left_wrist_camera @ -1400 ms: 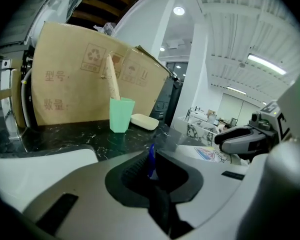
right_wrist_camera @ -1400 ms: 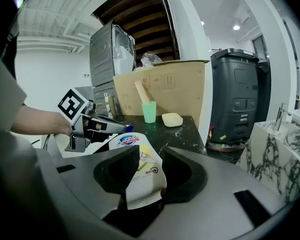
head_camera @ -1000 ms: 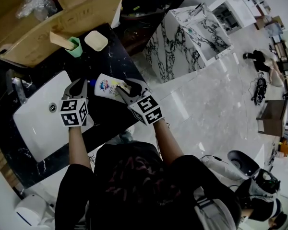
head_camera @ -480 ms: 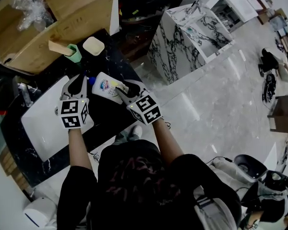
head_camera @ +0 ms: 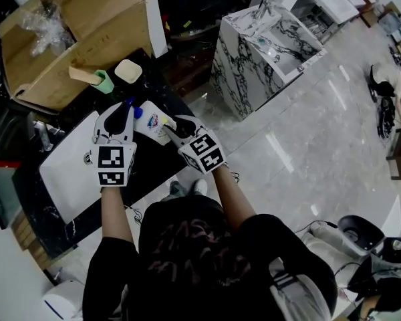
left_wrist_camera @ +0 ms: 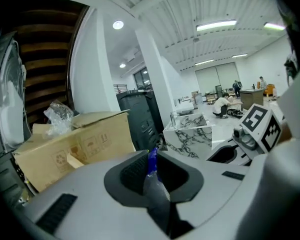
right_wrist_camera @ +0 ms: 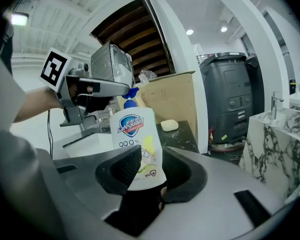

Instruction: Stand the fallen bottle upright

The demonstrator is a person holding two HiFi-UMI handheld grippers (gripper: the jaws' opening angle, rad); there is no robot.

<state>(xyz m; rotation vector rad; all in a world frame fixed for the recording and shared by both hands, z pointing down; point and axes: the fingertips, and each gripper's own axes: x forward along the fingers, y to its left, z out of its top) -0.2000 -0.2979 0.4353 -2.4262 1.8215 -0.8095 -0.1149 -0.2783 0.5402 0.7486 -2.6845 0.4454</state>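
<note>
You are holding the white plastic soap bottle (right_wrist_camera: pixel 136 144) nearly upright. The right gripper (right_wrist_camera: pixel 151 168) jaws, just closing, are clamping its base, and the left gripper (left_wrist_camera: pixel 152 170) jaws, just loosening, are pinching its blue cap (left_wrist_camera: pixel 152 160). Seating it on the black counter (right_wrist_camera: pixel 186 134) is remaining.

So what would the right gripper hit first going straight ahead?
The soap bottle: it already stands between the right gripper's jaws, which have just been closing. What lies straight behind it, the bottle itself hides.

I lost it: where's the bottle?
Head view, left of centre: the bottle is held in the right claw, whose jaws have just been closing, over the counter beside the white sink.
</note>
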